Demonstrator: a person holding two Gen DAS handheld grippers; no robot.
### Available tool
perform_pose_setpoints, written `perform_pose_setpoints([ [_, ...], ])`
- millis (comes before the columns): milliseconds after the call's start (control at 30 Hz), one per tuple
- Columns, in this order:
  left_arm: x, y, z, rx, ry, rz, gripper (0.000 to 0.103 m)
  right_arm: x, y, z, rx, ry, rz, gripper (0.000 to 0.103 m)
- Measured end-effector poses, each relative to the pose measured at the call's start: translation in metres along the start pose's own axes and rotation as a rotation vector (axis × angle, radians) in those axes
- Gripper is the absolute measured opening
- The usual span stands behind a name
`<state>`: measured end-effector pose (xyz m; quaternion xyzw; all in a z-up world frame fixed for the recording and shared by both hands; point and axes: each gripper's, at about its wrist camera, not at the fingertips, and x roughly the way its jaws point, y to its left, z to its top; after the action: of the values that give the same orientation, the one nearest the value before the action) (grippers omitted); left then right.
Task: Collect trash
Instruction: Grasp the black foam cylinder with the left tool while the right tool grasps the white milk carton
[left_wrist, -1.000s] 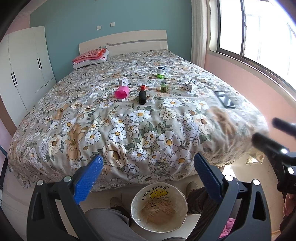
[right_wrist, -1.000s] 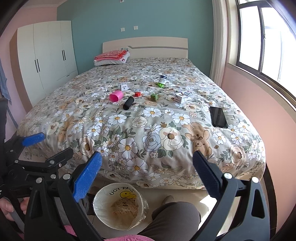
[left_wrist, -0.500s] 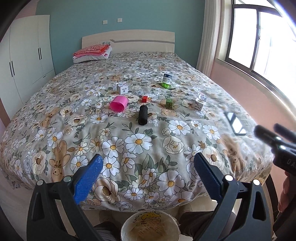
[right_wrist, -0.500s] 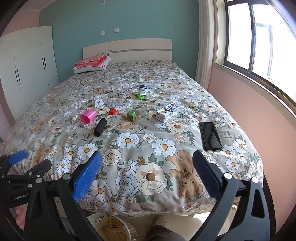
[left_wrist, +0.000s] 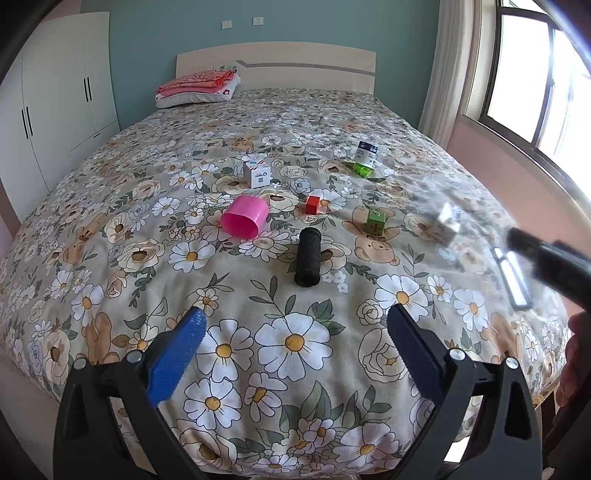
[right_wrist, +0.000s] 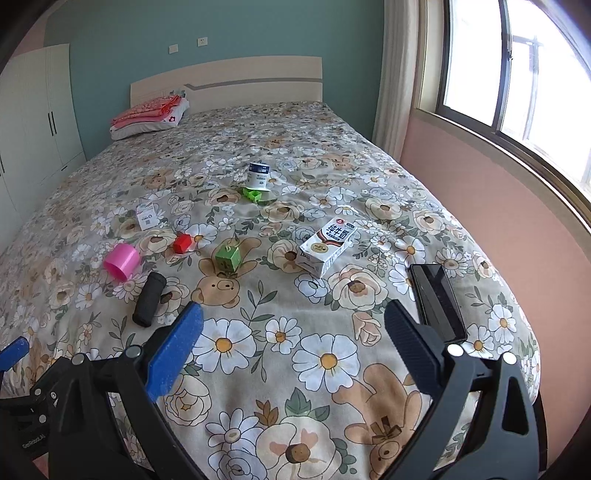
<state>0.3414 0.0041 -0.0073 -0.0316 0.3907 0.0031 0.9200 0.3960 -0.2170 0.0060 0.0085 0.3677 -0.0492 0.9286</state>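
Fingers wide on both the left gripper (left_wrist: 295, 332) and right gripper (right_wrist: 293, 321), nothing held; approach step; milk carton (right_wrist: 327, 245) looks the likely next reach.

A bed (right_wrist: 332, 369) with a flowered cover carries a pink cup (right_wrist: 122, 260) on its side, a black roll (right_wrist: 149, 299), red (right_wrist: 182, 243) and green (right_wrist: 228, 257) cubes, a milk carton (right_wrist: 327, 245), a phone (right_wrist: 437, 302), a small white box (right_wrist: 146, 216), what looks like a tub (right_wrist: 258, 176), and a pillow (right_wrist: 147, 125).

Floral bedspread (right_wrist: 295, 350) holds a pink cup (right_wrist: 121, 260), black cylinder (right_wrist: 149, 299), red cube (right_wrist: 182, 243) and green cube (right_wrist: 228, 257).
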Motion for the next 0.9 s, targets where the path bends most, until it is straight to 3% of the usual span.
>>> perform_pose_setpoints([
  [333,0.074,0.007,0.032,-0.046,0.032,-0.012,0.100,0.103,-0.009,0.050,0.131,0.061,-0.045,0.096],
  [767,0.154,-0.003,0.055,0.012,0.088,-0.015,0.099,0.254,-0.056,0.069,0.368,0.292,-0.121,0.096],
  [800,0.160,-0.003,0.056,0.017,0.099,-0.008,0.096,0.262,-0.057,0.068,0.379,0.308,-0.124,0.096],
  [833,0.165,-0.004,0.056,0.017,0.112,-0.005,0.082,0.269,-0.058,0.067,0.391,0.325,-0.135,0.095],
  [867,0.171,-0.003,0.056,0.014,0.129,-0.008,0.075,0.275,-0.059,0.067,0.400,0.339,-0.134,0.092],
  [900,0.177,-0.002,0.056,0.009,0.150,-0.018,0.065,0.281,-0.059,0.066,0.405,0.353,-0.116,0.078],
])
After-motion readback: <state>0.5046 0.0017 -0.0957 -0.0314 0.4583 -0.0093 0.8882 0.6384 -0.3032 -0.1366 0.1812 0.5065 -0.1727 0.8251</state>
